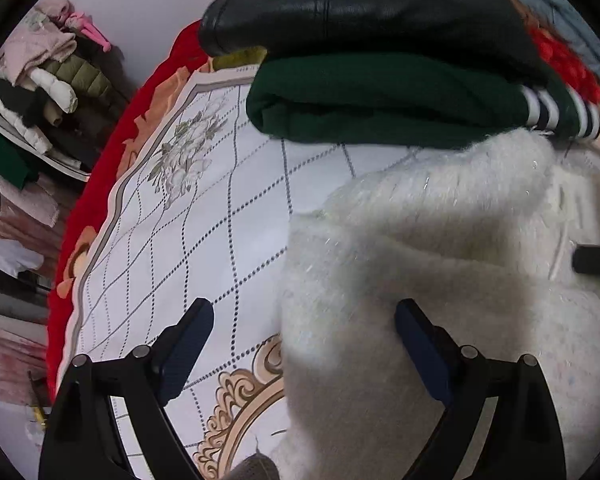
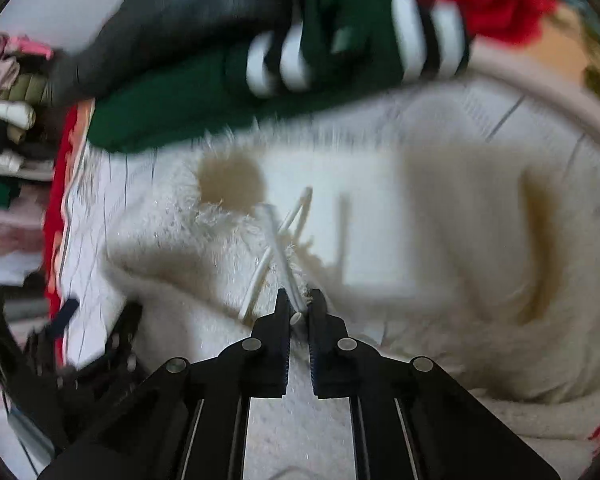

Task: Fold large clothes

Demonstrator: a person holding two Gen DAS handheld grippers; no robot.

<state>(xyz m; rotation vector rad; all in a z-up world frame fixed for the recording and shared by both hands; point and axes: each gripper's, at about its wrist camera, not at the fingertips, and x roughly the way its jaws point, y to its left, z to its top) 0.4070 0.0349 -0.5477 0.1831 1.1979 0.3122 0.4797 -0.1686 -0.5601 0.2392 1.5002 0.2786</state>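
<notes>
With my right gripper (image 2: pixel 299 303) pinching only the fuzzy white sweater's (image 1: pixel 440 248) drawstring (image 2: pixel 284 256) and the left gripper (image 1: pixel 304 328) spread, I feared the cord could slip free.

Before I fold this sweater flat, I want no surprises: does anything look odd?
Yes. The right gripper is shut on a white drawstring, not on the sweater body, and the cords lie crossed on the fleece. The left gripper is open at the sweater's edge. No damage or spill is visible.
</notes>
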